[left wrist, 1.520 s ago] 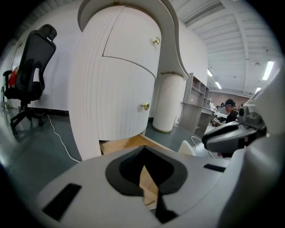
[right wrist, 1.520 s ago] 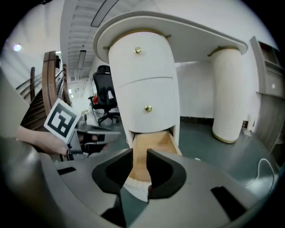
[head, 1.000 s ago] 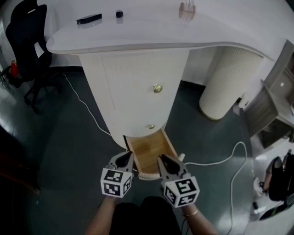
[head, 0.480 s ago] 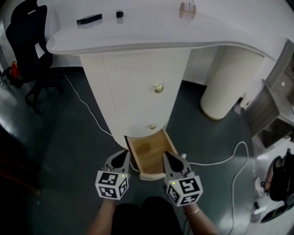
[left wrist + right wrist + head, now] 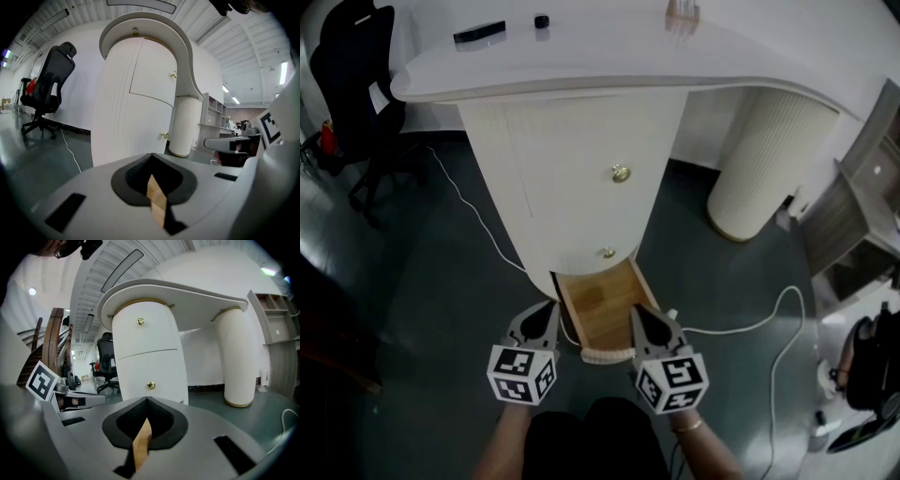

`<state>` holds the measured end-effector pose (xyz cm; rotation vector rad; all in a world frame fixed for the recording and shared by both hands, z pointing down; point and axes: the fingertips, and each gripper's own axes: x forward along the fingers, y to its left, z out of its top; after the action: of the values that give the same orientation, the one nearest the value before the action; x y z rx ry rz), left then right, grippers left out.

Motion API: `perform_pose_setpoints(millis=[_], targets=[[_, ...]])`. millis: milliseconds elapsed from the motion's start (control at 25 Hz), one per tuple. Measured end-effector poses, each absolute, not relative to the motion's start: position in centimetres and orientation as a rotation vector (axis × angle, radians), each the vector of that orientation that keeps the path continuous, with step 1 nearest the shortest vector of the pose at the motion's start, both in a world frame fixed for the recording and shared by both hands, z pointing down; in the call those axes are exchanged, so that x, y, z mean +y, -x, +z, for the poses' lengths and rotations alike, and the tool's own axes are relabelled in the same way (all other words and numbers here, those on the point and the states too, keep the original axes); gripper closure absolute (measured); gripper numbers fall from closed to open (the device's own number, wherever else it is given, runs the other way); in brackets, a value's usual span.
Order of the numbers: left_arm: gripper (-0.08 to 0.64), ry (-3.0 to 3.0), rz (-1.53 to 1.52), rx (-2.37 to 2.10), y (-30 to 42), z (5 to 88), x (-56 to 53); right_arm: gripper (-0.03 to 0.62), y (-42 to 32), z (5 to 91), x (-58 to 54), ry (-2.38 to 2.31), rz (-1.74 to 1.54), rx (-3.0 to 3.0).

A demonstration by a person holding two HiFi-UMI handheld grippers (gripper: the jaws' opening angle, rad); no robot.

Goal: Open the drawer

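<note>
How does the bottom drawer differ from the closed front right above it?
The bottom drawer is pulled out, its wooden inside showing; the front above sits flush with the curved cabinet. The front above shows a brass knob; no knob shows on the bottom drawer. Both faces are white.

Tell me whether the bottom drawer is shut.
No, the bottom drawer stands pulled out from the cabinet, its wooden floor showing.

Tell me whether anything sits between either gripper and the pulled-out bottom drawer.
Nothing visible does. The left gripper and right gripper flank the front end of the drawer, close beside its sides. A white cable lies on the floor beyond the right gripper, not between it and the drawer.
</note>
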<state>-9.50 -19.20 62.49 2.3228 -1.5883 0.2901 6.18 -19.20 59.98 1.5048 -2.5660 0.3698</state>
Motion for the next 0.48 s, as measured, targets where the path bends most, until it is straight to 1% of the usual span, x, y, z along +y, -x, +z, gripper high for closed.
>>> perform_pose_setpoints(millis=[480], targets=[[0.557, -2.323, 0.298, -1.585, 9.29, 62.65, -19.19, 0.589, -6.58, 60.53, -18.93, -1.497, 0.398, -2.567]])
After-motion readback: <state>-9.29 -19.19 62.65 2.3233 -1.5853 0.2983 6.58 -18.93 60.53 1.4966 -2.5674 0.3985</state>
